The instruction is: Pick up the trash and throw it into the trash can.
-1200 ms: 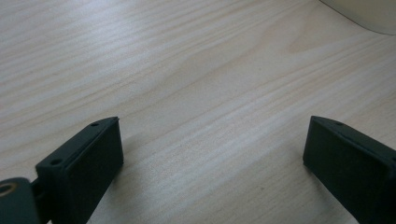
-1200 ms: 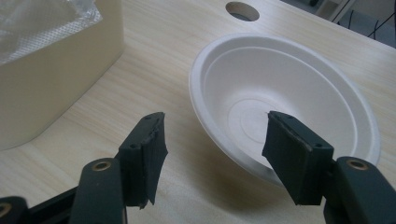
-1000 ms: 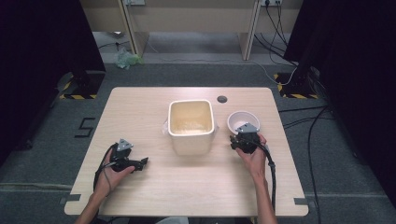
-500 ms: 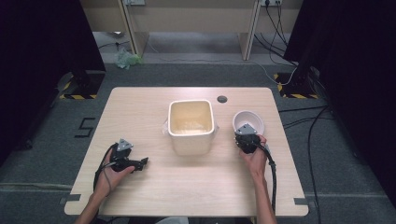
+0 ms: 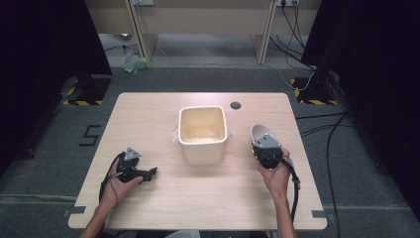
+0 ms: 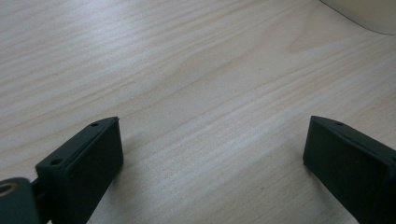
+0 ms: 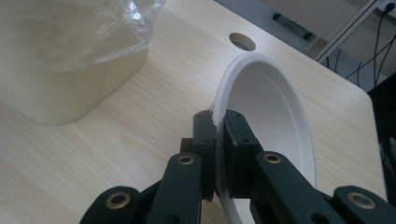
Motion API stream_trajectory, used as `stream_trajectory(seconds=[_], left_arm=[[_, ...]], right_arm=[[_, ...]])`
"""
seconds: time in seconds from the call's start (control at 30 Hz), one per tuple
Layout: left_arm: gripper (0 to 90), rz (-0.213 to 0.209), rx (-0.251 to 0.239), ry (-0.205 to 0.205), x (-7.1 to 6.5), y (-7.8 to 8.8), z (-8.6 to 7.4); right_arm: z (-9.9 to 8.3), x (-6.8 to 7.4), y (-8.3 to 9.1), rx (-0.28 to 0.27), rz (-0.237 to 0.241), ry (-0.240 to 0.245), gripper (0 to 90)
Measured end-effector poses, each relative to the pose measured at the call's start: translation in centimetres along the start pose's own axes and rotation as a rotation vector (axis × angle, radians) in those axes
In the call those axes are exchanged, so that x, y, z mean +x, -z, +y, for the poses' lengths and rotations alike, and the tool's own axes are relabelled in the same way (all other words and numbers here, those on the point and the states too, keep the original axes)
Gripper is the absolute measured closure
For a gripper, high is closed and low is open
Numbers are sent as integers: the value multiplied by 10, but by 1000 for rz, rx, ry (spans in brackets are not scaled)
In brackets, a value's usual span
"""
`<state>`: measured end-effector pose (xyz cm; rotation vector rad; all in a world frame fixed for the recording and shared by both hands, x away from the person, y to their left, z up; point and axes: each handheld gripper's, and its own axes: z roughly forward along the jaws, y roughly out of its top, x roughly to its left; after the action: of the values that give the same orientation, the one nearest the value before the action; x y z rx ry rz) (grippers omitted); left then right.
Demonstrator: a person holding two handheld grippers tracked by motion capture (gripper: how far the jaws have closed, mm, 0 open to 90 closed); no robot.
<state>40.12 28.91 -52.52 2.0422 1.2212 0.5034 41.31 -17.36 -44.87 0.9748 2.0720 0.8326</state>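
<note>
Right gripper view: right claw (image 7: 217, 140) clamped on tilted white bowl (image 7: 271, 116) rim, beside tub (image 5: 203, 134). Left claw (image 6: 212, 154) wide open, empty, over counter (image 6: 187, 70). Bowl gripped; goal unknown.

Light wood table (image 5: 148, 119), centre of frame, with a round cable hole (image 5: 236, 105) near its far edge — grey carpet floor (image 5: 59, 163) on all sides. Black curtains (image 5: 44, 39) upper left and right; yellow-black hazard-striped bases (image 5: 81, 102) mid-left and mid-right. Beige desk (image 5: 198, 20) along the top edge — cables (image 5: 327, 129) trailing at right.
</note>
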Motion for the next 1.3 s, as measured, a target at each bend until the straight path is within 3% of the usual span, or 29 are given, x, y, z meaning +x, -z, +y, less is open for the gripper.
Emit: stream_trajectory(seconds=[0.33,0.6,0.9,1.3], left_arm=[[40,1,0,0,0,0,0],[40,2,-4,3,0,0,0],[40,2,-5,4,0,0,0],[40,1,-4,5,0,0,0]], right_arm=[[23,6,29,-51,12,23,848],[36,7,40,-70,11,46,848],[62,15,59,-129,21,83,849],[92,21,72,-190,30,128,849]])
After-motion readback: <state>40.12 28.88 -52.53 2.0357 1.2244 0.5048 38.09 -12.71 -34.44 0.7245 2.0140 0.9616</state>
